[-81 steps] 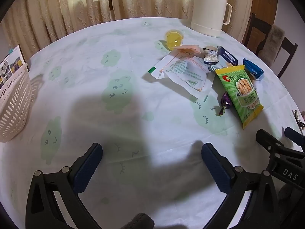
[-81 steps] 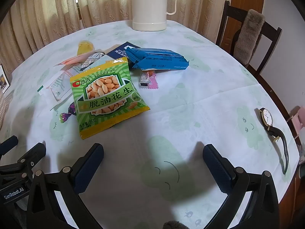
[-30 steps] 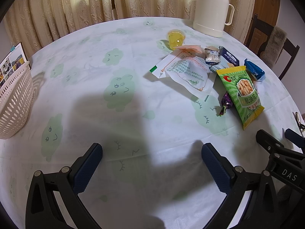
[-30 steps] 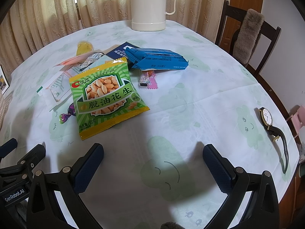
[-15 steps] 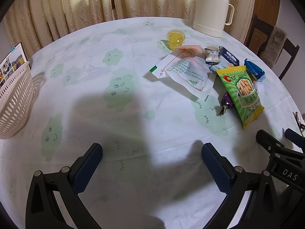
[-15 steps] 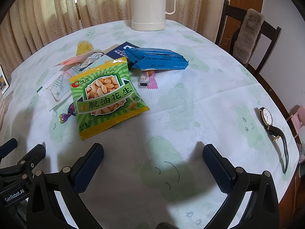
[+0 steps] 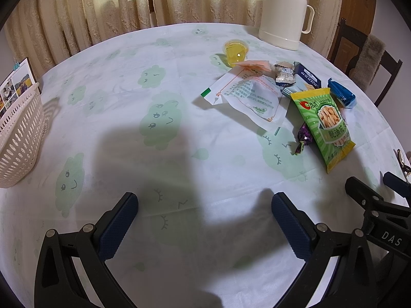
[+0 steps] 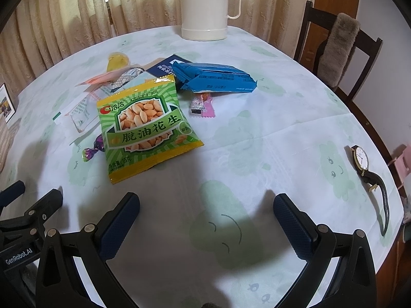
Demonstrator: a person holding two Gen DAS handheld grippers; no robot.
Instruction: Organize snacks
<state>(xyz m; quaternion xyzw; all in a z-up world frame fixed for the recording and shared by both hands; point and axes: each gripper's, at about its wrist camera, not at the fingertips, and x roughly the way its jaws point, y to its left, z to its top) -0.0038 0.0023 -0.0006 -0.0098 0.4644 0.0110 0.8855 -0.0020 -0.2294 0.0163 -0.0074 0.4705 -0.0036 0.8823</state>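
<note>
- Left claw (image 7: 204, 204) and right claw (image 8: 206, 205) both hover spread wide, holding nothing, over bare counter (image 8: 282, 133).
- Just beyond the right claw lies the green peanut bag (image 8: 147, 125), printed "脱油花生".
- The blue packet (image 8: 215, 78) lies farther off.
- The white basket (image 7: 18, 136) sits at the far-left edge.
- A wristwatch (image 8: 364, 165) lies near the right rim.

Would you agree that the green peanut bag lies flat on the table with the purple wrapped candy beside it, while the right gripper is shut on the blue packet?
Not quite: the right wrist view shows the right gripper open, holding nothing. The blue packet lies on the table beyond the green peanut bag; the purple wrapped candy is beside that bag.

Cream thermos (image 8: 204, 5), wristwatch (image 8: 361, 157), fur-draped chair (image 8: 339, 48) — photo frame (image 7: 15, 82)
</note>
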